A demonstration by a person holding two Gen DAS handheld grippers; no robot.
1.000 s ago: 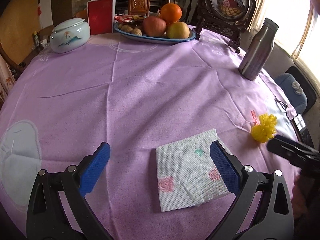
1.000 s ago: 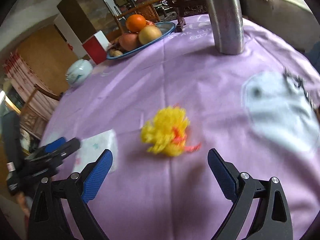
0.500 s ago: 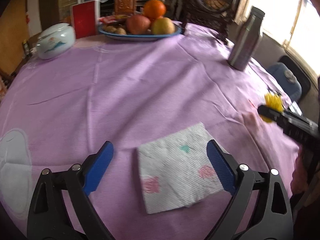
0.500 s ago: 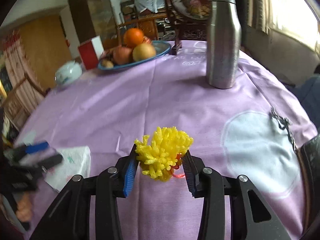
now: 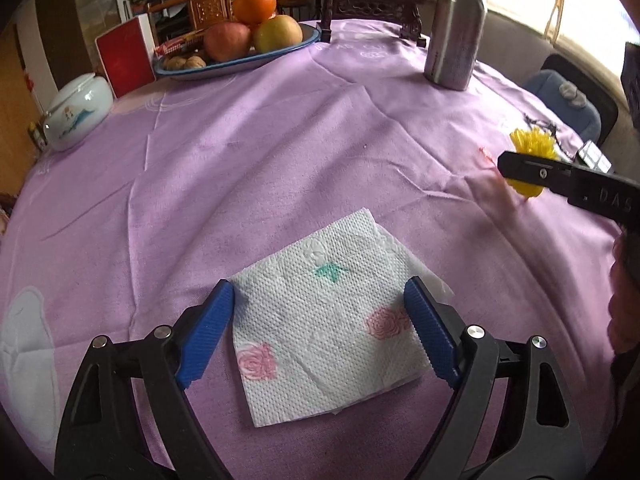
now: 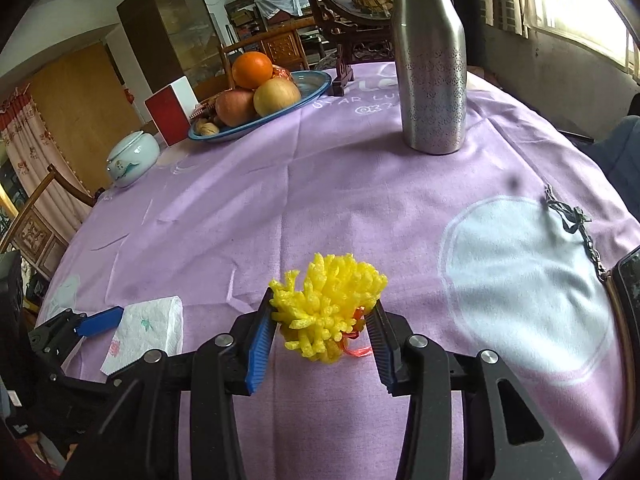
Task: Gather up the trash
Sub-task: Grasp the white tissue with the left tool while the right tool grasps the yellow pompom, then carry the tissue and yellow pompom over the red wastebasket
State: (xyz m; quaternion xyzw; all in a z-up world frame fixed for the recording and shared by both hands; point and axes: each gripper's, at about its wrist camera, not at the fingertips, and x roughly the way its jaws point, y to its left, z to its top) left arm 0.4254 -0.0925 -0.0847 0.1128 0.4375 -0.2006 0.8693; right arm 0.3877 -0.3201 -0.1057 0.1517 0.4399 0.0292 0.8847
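Trash is sitting in two spots on the purple tablecloth [image 5: 280, 152]. A white paper napkin [image 5: 328, 316] printed with pink roses and a green mark is lying flat between the blue pads of the left gripper [image 5: 320, 328], whose jaws have just been closing in but are not yet pressing on the paper, one pad at each side edge. Off to that gripper's right, the right gripper [image 6: 320, 332] is clenching a yellow foam net [image 6: 332, 304] with a scrap of red string under it, its pads squeezing both sides. Beyond the right gripper a steel bottle [image 6: 432, 64] is standing upright, and further ahead to the left a fruit plate [image 6: 312, 84] is holding an orange and apples.
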